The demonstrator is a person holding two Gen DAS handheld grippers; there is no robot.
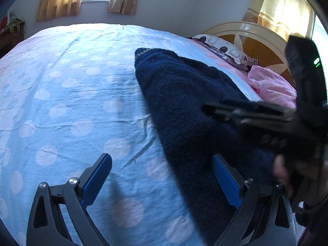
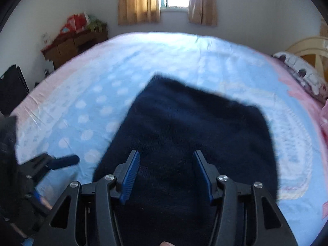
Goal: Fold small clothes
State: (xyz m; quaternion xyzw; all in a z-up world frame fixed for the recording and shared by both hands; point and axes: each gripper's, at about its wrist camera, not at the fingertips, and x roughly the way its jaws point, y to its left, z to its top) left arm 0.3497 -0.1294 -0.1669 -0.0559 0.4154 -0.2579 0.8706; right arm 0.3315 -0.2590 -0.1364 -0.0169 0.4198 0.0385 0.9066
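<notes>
My left gripper (image 1: 162, 176) hangs over the bed (image 1: 67, 94) with its jaws spread wide and nothing between them. One blue pad sits above the bare sheet, the other above the near edge of the dark blue knitted garment (image 1: 184, 106). Neither pad presses on the wool as far as I can see.

My right gripper (image 2: 166, 174) points down at the same garment (image 2: 184, 123) from the other side. Its jaws stand partly apart and released, with only the knit beneath the gap; no fold of it is pinched between the pads. From the left wrist view this gripper (image 1: 246, 112) shows as a blurred black shape crossing above the garment's right part, with a green light on its body.

The garment lies flat on the light blue sheet with pale pink dots, roughly in the middle of the bed, folded into a compact, roughly four-sided block.

At the head of the bed a patterned pillow (image 1: 223, 49) lies against the cream and orange headboard (image 1: 256, 41), with a pink cloth (image 1: 270, 88) just beside it. A brown dresser (image 2: 75, 45) stands against the far wall with colourful items piled on top, too blurred to make out. I see no basket or box holding clothes.
</notes>
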